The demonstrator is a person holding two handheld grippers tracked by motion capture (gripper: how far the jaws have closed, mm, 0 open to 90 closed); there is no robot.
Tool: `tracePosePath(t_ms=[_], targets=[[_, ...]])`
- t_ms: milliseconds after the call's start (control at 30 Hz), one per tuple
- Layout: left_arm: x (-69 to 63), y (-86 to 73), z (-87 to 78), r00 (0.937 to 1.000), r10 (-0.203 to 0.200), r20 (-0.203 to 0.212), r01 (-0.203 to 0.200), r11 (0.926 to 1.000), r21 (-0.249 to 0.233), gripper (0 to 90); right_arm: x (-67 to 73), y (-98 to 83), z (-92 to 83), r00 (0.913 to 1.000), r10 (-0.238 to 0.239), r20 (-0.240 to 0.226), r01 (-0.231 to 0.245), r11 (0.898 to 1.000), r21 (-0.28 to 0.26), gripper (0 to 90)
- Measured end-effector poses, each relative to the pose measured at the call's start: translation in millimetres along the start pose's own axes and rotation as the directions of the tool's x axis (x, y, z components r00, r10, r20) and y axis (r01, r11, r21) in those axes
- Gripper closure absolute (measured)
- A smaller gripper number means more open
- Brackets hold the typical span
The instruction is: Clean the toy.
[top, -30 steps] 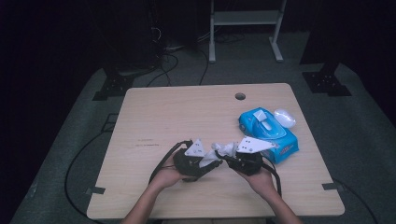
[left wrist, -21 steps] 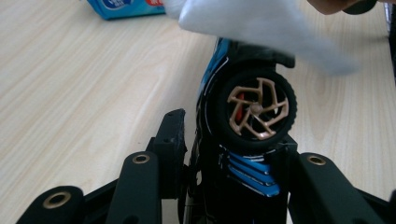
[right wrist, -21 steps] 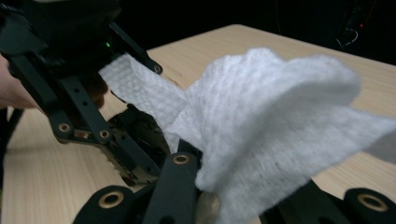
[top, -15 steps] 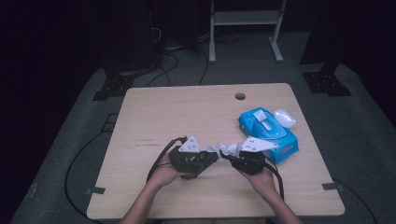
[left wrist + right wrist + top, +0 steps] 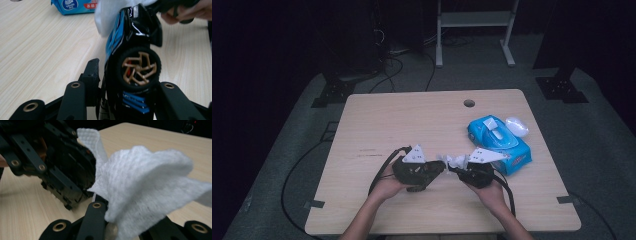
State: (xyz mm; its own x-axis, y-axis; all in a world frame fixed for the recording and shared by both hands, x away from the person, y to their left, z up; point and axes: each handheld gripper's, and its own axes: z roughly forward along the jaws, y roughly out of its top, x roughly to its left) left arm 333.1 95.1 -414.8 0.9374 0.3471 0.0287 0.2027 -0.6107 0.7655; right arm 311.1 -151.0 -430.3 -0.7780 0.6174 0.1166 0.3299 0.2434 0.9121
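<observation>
White wipe (image 5: 147, 182) pinched in right tool (image 5: 463, 169) meets black-blue toy car (image 5: 135, 62), clamped in left tool (image 5: 437, 170) near desk (image 5: 412, 120) front edge. Risk: hard rubbing twists car loose.

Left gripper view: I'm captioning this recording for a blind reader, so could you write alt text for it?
The left gripper clamps a black and blue toy car upright between its black jaws, one wheel with gold spokes facing the camera. A white wipe rests against the car's top, with a hand behind it. A blue wipes pack lies on the wooden table beyond.
</observation>
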Motion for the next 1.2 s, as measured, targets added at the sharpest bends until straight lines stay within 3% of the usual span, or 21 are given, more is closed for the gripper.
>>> tracePosePath(t_ms=[100,233,333,433,567,633,733,867,1033,1200], targets=[[-1.0,0.5,1.8,1.0,-0.007,0.001,0.007,1.0,-0.002,58.6,0.7,5.8,-5.6,1.0,-0.004,-0.003,0.004,0.999,-0.035,80.1],[-2.1,1.2,2.8,1.0,-0.005,0.004,0.005,1.0,-0.002,58.6,-1.4,-1.3,-1.7,1.0,0.003,0.004,-0.003,1.0,0.002,80.1],[-2.1,1.3,2.4,1.0,-0.002,0.003,0.002,1.0,-0.003,58.6,-0.6,-0.4,-2.1,1.0,0.0,0.004,0.0,1.0,-0.004,80.1],[-2.1,1.6,3.1,1.0,0.0,0.005,0.0,1.0,-0.004,58.6,3.0,9.1,-9.6,0.9999,-0.009,-0.009,0.008,0.998,-0.056,80.1],[-2.1,1.4,3.2,1.0,0.001,0.0,-0.001,1.0,0.001,58.6,2.9,6.8,-8.5,0.9999,-0.01,-0.004,0.01,0.999,-0.048,80.1],[-1.1,1.0,1.8,1.0,-0.003,0.002,0.003,1.0,-0.004,58.7,0.7,1.5,-4.7,1.0,-0.001,0.001,0.001,1.0,-0.015,80.1],[-1.5,1.4,1.9,1.0,0.001,-0.002,-0.001,1.0,-0.004,58.7,1.2,1.8,-4.4,1.0,0.0,0.001,0.0,1.0,-0.015,80.1],[-1.2,2.2,1.6,1.0,-0.006,0.005,0.006,0.9999,-0.011,58.7,3.6,9.7,-9.7,0.9999,-0.005,-0.01,0.005,0.998,-0.056,80.1],[-0.6,1.6,0.8,1.0,-0.007,0.0,0.007,0.9999,-0.013,58.7,0.3,2.1,-3.8,1.0,0.004,-0.001,-0.004,1.0,-0.013,80.1],[-1.8,2.5,1.0,0.9999,0.003,-0.012,-0.003,0.9999,-0.013,58.8,1.7,5.4,-4.8,1.0,0.005,-0.002,-0.005,1.0,-0.022,80.1]])
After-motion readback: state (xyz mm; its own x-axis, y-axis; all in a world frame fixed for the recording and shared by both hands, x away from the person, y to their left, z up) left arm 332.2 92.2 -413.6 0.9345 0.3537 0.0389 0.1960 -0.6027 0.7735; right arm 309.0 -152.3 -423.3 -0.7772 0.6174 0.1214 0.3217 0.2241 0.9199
